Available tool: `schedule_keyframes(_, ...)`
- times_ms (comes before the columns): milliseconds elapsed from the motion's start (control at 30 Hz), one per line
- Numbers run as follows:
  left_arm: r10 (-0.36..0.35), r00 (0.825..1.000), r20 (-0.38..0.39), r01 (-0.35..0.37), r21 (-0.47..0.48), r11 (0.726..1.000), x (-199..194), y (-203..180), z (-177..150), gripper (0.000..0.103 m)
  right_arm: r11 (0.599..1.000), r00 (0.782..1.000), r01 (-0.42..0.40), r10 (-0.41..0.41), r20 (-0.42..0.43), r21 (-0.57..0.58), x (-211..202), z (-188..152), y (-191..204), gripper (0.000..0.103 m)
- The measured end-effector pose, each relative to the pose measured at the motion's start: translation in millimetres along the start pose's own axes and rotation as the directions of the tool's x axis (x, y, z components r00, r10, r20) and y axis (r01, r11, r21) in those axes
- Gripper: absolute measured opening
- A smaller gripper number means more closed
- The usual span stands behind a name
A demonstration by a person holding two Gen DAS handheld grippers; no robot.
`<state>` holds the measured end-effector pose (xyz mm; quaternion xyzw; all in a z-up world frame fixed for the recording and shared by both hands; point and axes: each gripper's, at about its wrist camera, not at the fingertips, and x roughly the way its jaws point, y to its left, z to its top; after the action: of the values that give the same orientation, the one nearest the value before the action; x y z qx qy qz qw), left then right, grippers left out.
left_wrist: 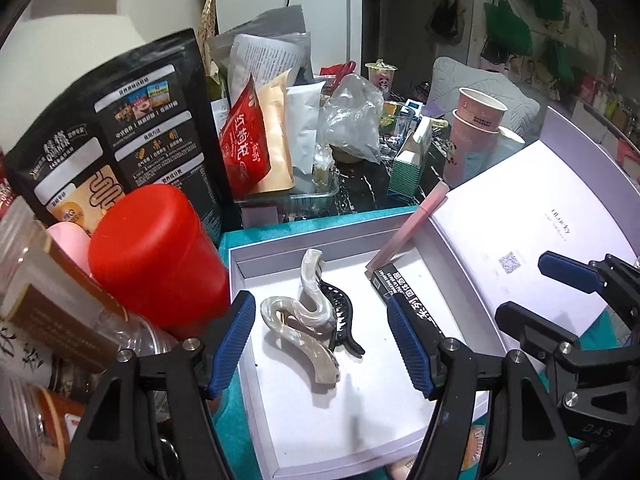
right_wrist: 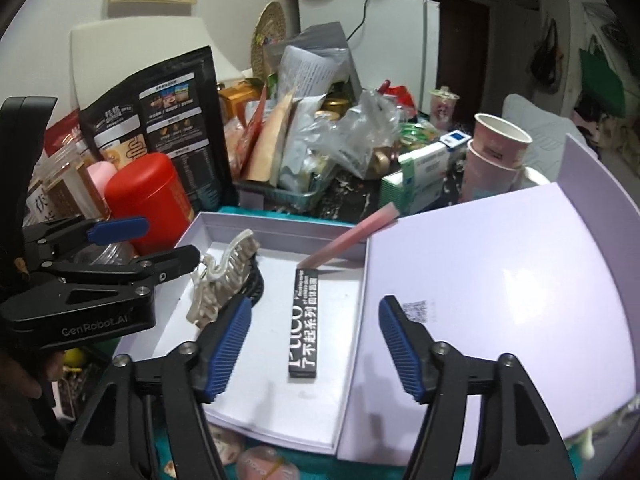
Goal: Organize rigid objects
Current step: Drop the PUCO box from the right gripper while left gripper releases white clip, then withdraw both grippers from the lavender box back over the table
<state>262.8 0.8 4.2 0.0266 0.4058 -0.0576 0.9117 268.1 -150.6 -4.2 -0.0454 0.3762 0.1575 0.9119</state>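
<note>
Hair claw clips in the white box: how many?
2. A pearly cream claw clip lies at the box's left; a black claw clip lies against it, partly hidden. More could be hidden.

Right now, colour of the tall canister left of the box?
Red canister; clearest in left wrist view.

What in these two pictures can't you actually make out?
- Black hair clip: mostly hidden under the pearl hair clip, both views.
- Pink stick: lower end hidden behind the black box, right view.
- QR code on the box lid: too small to read.
</note>
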Motion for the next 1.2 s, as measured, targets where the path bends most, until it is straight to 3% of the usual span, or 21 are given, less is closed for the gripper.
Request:
schedule_keyframes(567, -0.044, 0.998, 0.043, 0.044, 0.008, 0.999, -45.1, -26.5, -17.7, 0.068, 0.999, 0.998, 0.042, -0.043, 0.055, 0.009, -63.5, -31.0, -3.7, 0.068)
schedule_keyframes(1200, -0.05, 0.997, 0.059, 0.048, 0.035, 0.998, -89.0, -42.3, -64.5, 0.068, 0.999, 0.997, 0.05, -0.051, 0.063, 0.01, -112.1, -86.9, 12.3, 0.068)
